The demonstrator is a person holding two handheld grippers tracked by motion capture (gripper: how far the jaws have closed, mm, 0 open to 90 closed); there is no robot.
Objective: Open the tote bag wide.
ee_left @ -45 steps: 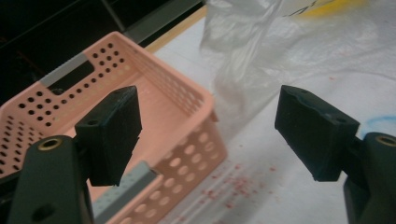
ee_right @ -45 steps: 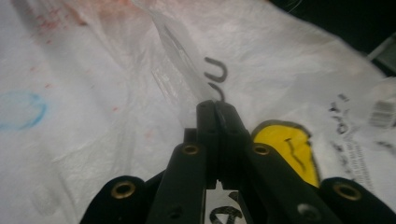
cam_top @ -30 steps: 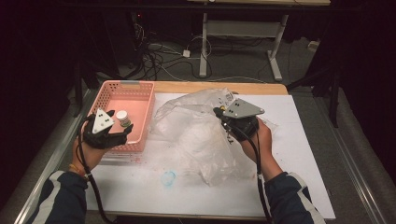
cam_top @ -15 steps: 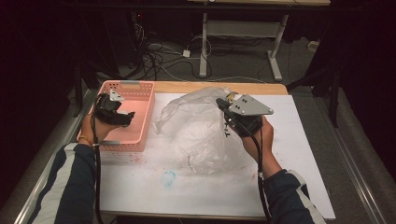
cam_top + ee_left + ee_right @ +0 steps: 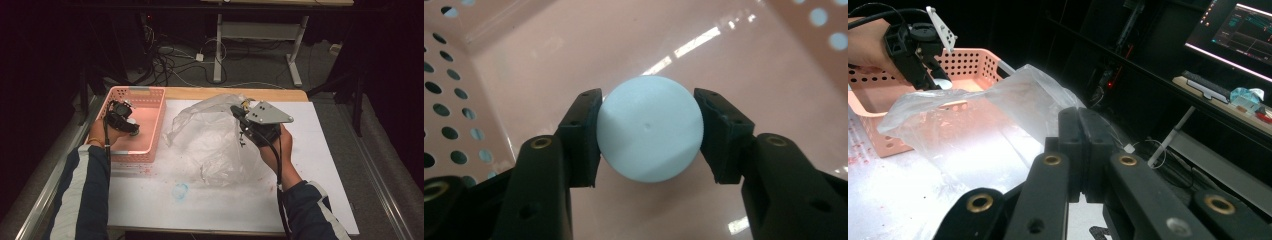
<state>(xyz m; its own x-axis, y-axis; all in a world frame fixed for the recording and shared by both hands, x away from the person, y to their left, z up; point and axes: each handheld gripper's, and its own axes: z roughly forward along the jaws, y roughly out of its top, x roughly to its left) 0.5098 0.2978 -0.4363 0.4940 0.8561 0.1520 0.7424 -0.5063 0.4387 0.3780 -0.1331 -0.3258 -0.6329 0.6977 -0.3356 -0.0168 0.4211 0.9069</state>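
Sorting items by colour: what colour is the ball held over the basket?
White, perhaps faintly bluish; the ball shows best in the left gripper view.

Two grippers at work beside a pink basket

The left gripper reaches down inside the basket; the right gripper, just right of the basket, lifts a clear plastic bag.

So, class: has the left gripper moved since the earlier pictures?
Yes. The left gripper has moved away from the person, from the pink basket's near edge to over its inside.

Dim room, table lit from above — glare streaks on basket floor.
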